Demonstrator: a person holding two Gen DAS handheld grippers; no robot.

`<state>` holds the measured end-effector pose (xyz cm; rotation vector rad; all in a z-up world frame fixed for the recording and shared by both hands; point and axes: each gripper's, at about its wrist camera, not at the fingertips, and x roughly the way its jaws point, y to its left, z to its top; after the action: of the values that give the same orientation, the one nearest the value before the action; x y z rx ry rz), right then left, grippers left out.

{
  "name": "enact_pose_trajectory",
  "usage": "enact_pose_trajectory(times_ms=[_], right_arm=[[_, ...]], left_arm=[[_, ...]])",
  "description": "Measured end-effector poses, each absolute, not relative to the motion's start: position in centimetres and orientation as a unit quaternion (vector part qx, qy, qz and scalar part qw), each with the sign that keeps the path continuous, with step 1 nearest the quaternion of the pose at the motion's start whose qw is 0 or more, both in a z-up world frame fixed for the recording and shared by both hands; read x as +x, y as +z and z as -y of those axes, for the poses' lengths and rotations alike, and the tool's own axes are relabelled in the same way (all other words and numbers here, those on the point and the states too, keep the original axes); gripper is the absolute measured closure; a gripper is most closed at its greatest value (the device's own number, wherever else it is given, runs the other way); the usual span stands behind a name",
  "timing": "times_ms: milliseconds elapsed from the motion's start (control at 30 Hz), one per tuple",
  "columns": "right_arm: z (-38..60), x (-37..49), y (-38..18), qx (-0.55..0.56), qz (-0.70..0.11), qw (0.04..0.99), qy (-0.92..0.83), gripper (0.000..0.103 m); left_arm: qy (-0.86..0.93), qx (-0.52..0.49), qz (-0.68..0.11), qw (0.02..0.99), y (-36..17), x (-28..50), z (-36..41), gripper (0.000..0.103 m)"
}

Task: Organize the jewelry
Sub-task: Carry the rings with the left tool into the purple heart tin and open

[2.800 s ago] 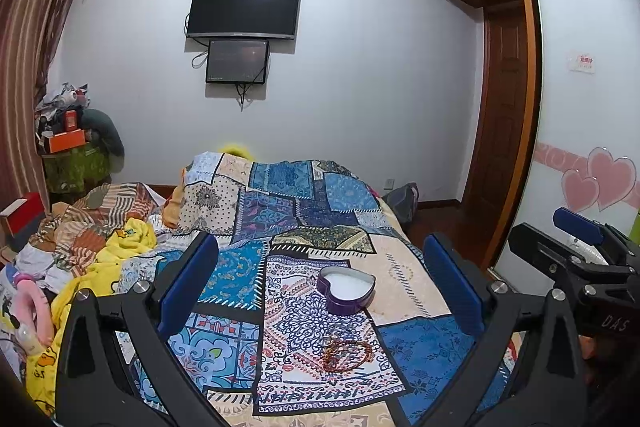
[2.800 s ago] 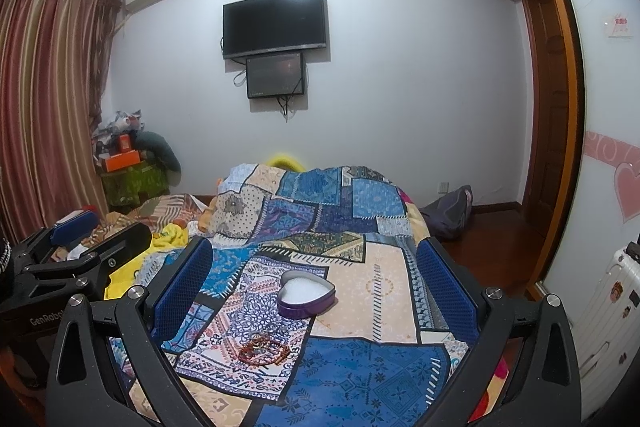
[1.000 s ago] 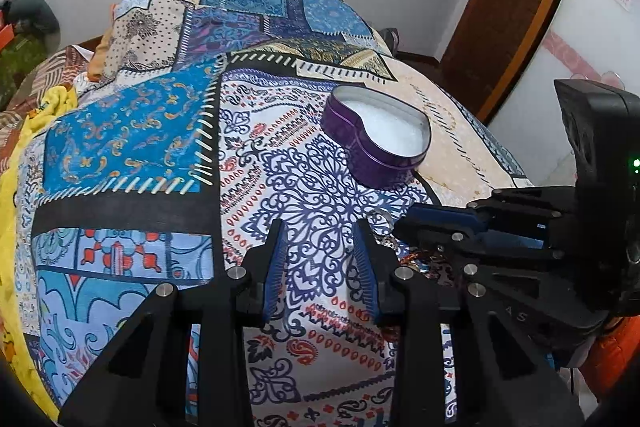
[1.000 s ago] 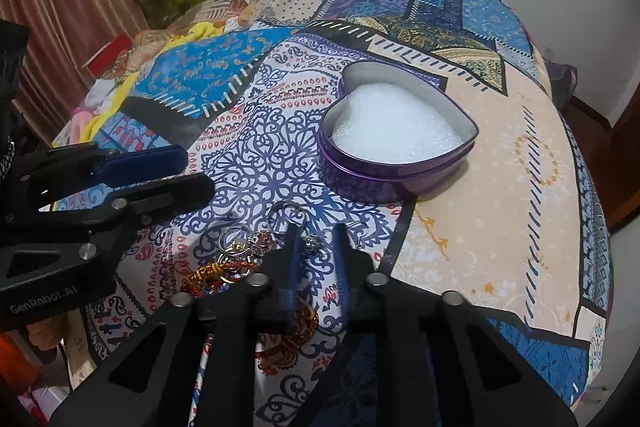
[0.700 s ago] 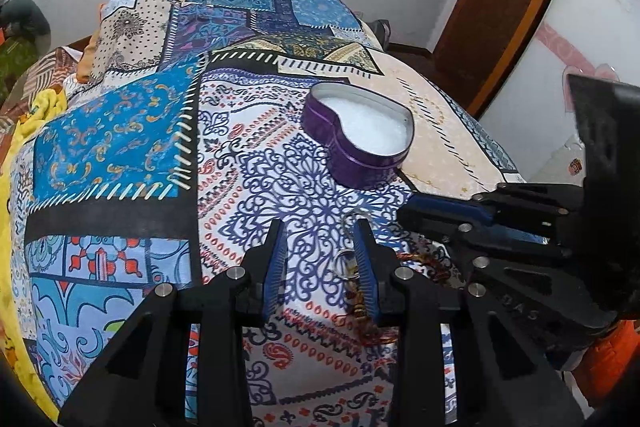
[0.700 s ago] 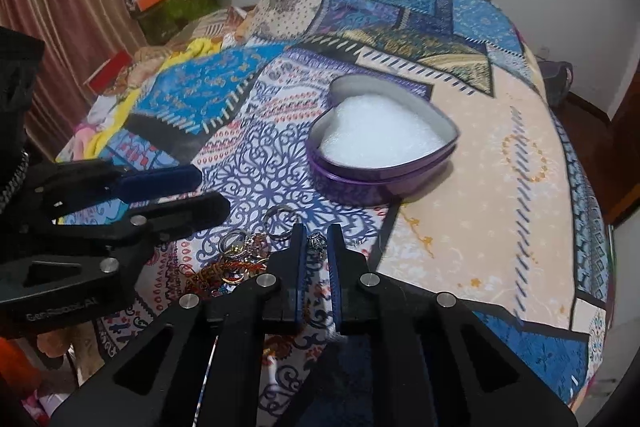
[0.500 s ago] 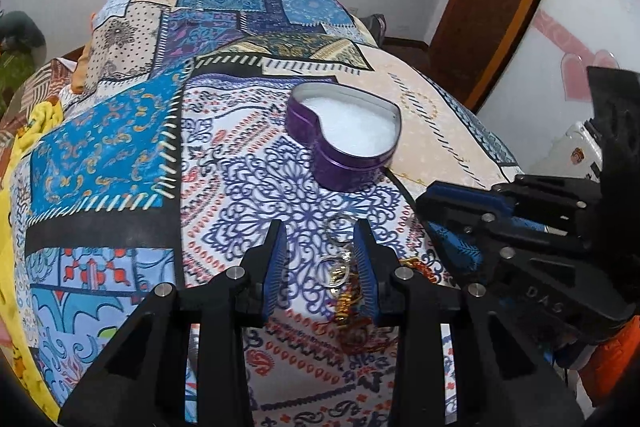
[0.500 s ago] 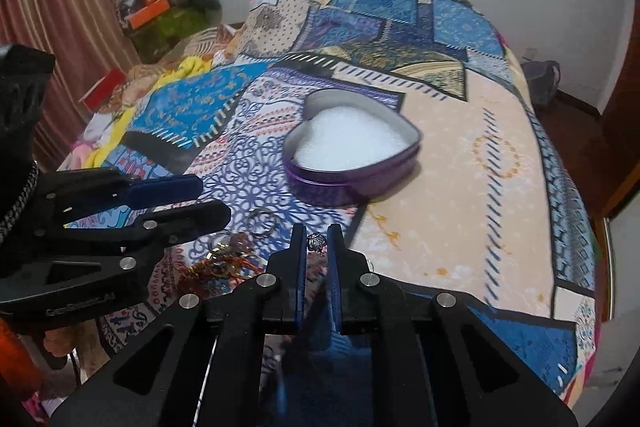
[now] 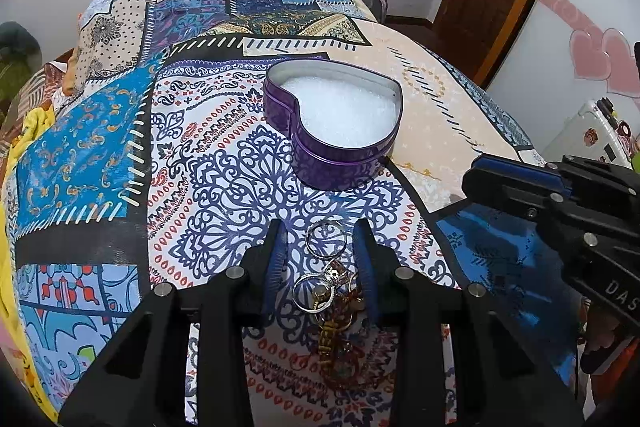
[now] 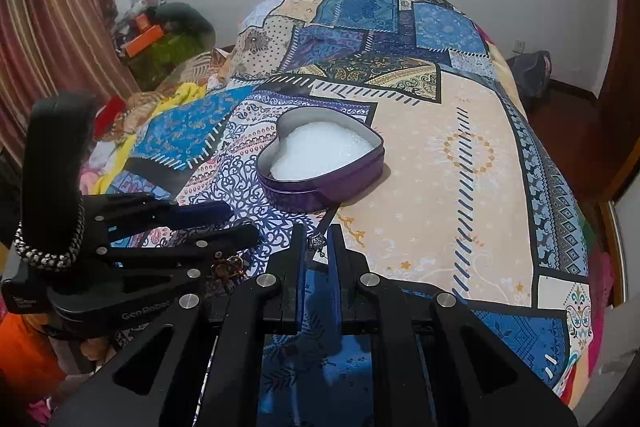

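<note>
Right tool [image 10: 318, 241] risen, pinching small charm [image 10: 316, 242], jewelry pile [image 9: 332, 291] lengthwise between left tool [image 9: 320, 247].

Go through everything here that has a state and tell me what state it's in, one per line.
Heart-shaped tin: lid off, white filling, no jewelry inside.
Jewelry pile: on the quilt, between the left tongs' pads.
Left tongs: partly open around the pile.
Right tongs: shut on a small silver charm.
</note>
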<state>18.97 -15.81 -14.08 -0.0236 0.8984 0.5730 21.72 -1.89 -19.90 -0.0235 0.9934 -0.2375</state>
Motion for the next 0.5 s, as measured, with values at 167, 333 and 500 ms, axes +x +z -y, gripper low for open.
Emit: enact_pose_trajectory(times_ms=[167,333,500], right_arm=[[16.0,19.0,-14.2,-0.007,-0.430,0.861,0.271,0.094],[16.3,18.8,-13.7,-0.005,-0.426,0.865,0.266,0.094],[16.6,18.6,-12.6,0.005,-0.416,0.871,0.263,0.094]], left_arm=[[-0.119,-0.018,-0.474,0.872,-19.9,21.7,1.8,0.081],[-0.116,-0.025,-0.472,0.874,-19.7,21.6,1.5,0.082],[-0.112,-0.029,-0.459,0.881,-18.7,21.2,1.4,0.082]])
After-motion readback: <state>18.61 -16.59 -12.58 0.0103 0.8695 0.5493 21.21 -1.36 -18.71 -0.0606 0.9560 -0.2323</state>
